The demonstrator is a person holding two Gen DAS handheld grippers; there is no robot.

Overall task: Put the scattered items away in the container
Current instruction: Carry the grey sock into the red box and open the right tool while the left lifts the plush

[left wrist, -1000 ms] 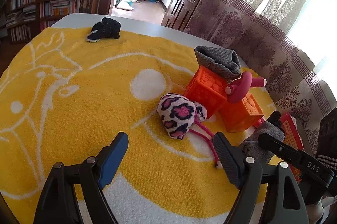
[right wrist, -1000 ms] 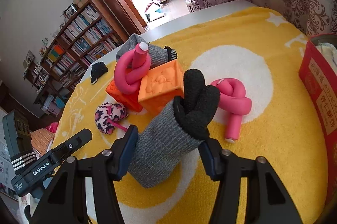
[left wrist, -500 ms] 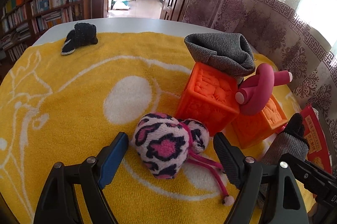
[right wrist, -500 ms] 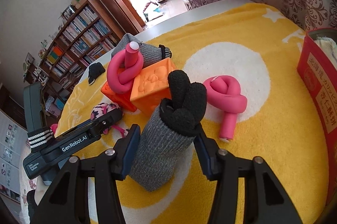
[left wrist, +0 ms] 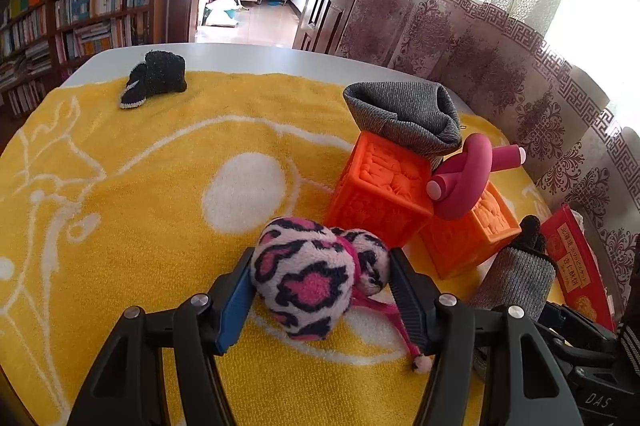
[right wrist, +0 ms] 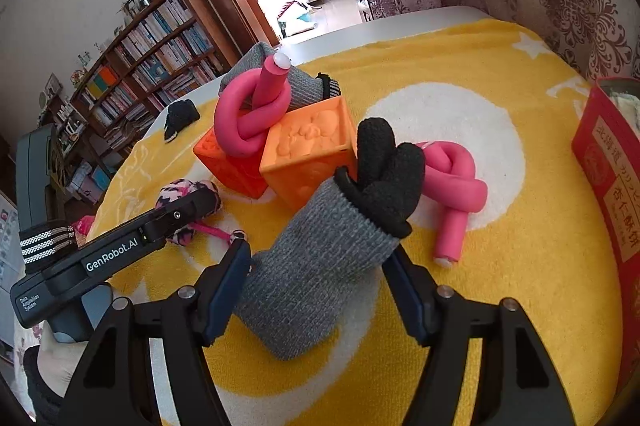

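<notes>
The pink-and-black leopard-print plush pouch (left wrist: 308,278) lies on the yellow towel (left wrist: 140,194) covering the worktop, just in front of the orange embossed rubber cube (left wrist: 380,186). It looks light and squashy, so it should give under pressure instead of slipping; the fat middle of the plush is the place to take it, not the thin pink cord (left wrist: 384,314) trailing from it, which would likely swing or slide out.

The left claw (left wrist: 320,300) is closing around this pouch: its blue pad and its ribbed black pad stand on either side of the plush, touching or nearly touching it, and whether they press yet I cannot tell.

Beside the same cube, nearer the camera, the grey knitted glove with black fingertips (right wrist: 320,250) rests on the towel, soft and limp, best taken across its thick cuff. The right claw (right wrist: 316,286) is opening, its pads now apart from the knit with the glove between them, released. The red cardboard box (right wrist: 608,178) stands well to the right of the cube.
</notes>
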